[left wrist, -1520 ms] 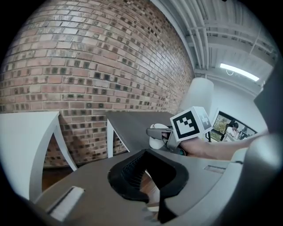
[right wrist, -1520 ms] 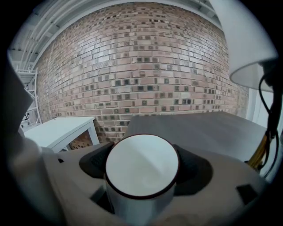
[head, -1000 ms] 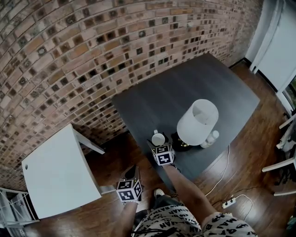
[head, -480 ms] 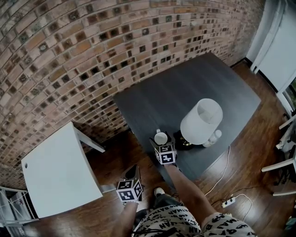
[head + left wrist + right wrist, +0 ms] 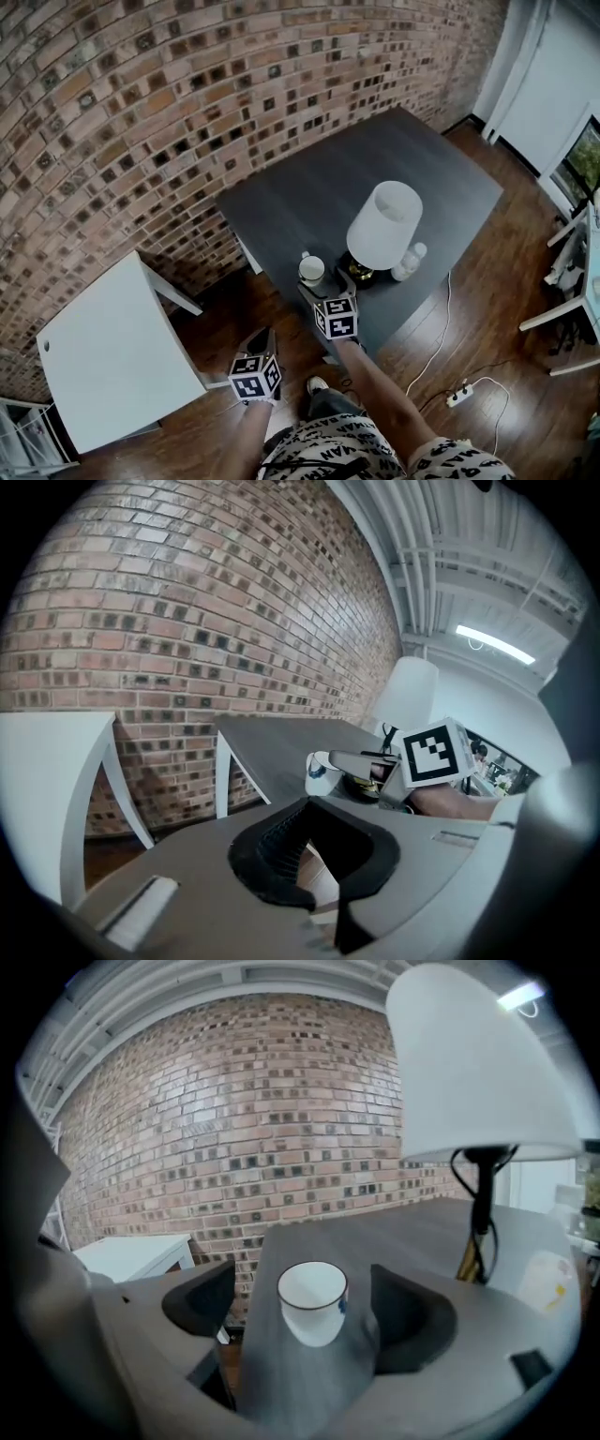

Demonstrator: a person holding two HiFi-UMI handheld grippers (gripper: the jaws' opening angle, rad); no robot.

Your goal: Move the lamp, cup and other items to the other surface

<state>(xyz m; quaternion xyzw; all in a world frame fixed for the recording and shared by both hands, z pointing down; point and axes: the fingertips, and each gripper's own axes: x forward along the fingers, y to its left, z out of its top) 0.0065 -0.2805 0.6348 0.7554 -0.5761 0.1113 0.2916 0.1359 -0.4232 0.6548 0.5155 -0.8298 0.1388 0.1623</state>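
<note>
A white cup with a dark rim stands near the front left corner of the dark table. My right gripper is level with the cup. Its jaws have just been opening and the cup stands in the gap by the fingertips, touching neither pad. The lamp with a white shade stands right of the cup, and a small white bottle is beside its base. My left gripper hangs over the floor between the two tables, shut and holding nothing.
A white side table stands to the left against the brick wall. A cord runs from the lamp across the wooden floor to a power strip. White furniture legs show at the right edge.
My right gripper has drawn back from the cup toward me and risen a little, so the gap between them has widened. The cup stays on the dark table. The left gripper has hardly moved.
</note>
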